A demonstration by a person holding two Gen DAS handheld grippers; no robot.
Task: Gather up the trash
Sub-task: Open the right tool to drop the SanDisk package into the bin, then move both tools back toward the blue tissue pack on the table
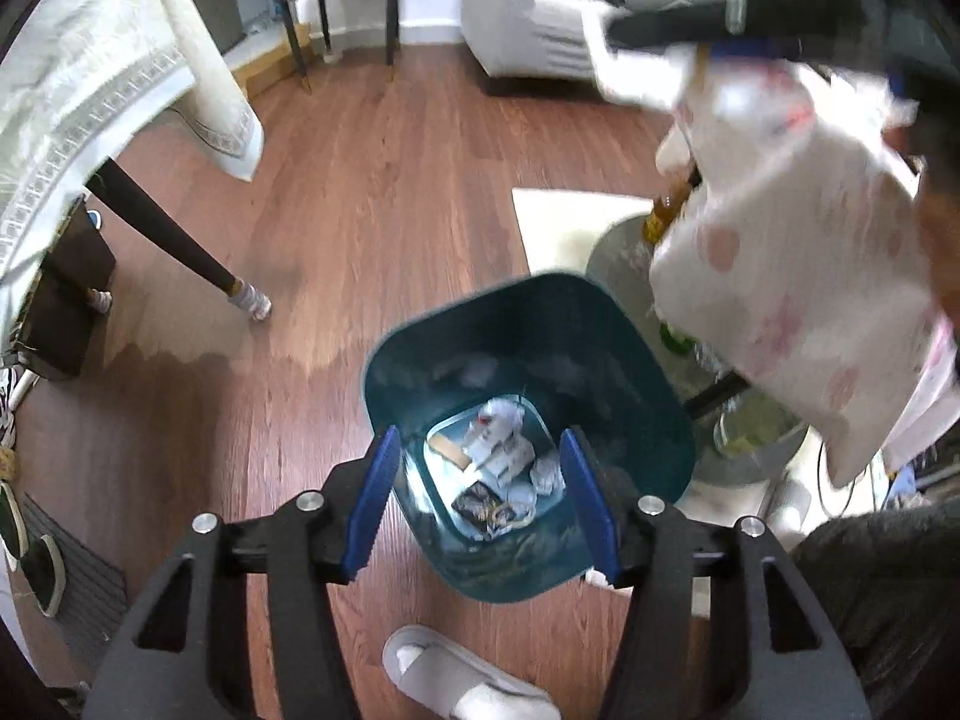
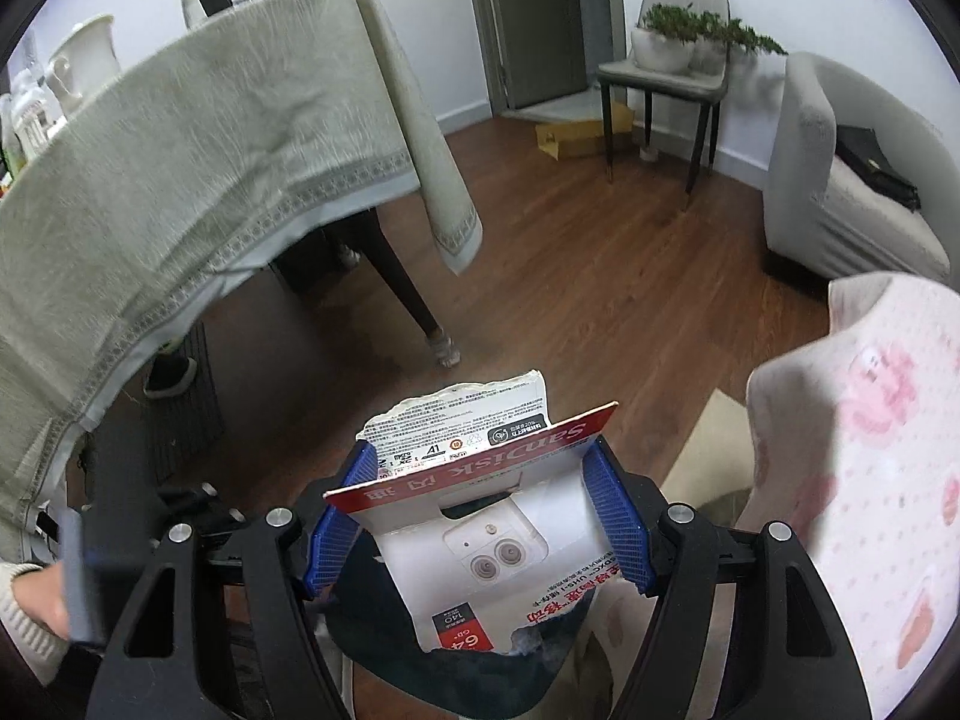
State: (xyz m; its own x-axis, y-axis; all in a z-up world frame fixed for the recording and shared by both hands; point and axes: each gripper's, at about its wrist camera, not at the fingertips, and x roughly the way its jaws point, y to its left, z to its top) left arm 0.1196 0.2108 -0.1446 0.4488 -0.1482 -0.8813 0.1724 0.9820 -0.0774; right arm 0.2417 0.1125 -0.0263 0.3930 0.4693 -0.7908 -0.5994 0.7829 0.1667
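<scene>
Red-and-white cardboard, a torn memory-card packet (image 2: 480, 516), sits clamped between the blue pads (image 2: 618, 522) of my right gripper (image 2: 480, 516); its jaws press on both side edges of the card and it stands tilted up out of them, print upside down to my camera. From the left wrist view I see that gripper (image 1: 636, 36) high at the upper right, blurred, with pale paper under it.

Below, the dark teal bin (image 1: 630, 360) stands on the wooden floor (image 1: 390, 192), its mouth facing my left camera. At its bottom lies a heap of crumpled paper and wrappers (image 1: 498, 468). My left gripper (image 1: 480, 504) hangs right over the bin, jaws spread apart with nothing between them, the blue pads (image 1: 375, 510) framing the heap.

A white cloth with pink spots (image 1: 798, 276) hangs at the right of the bin, close to my right gripper. A white slipper (image 1: 456, 678) rests on the floor near the bin. To the left, the counter's pale tablecloth (image 2: 210, 168) drapes over a dark leg (image 1: 168, 240). Farther back stand a grey chair (image 2: 666, 78) carrying a potted plant (image 2: 690, 30) and a grey sofa (image 2: 840, 180).
</scene>
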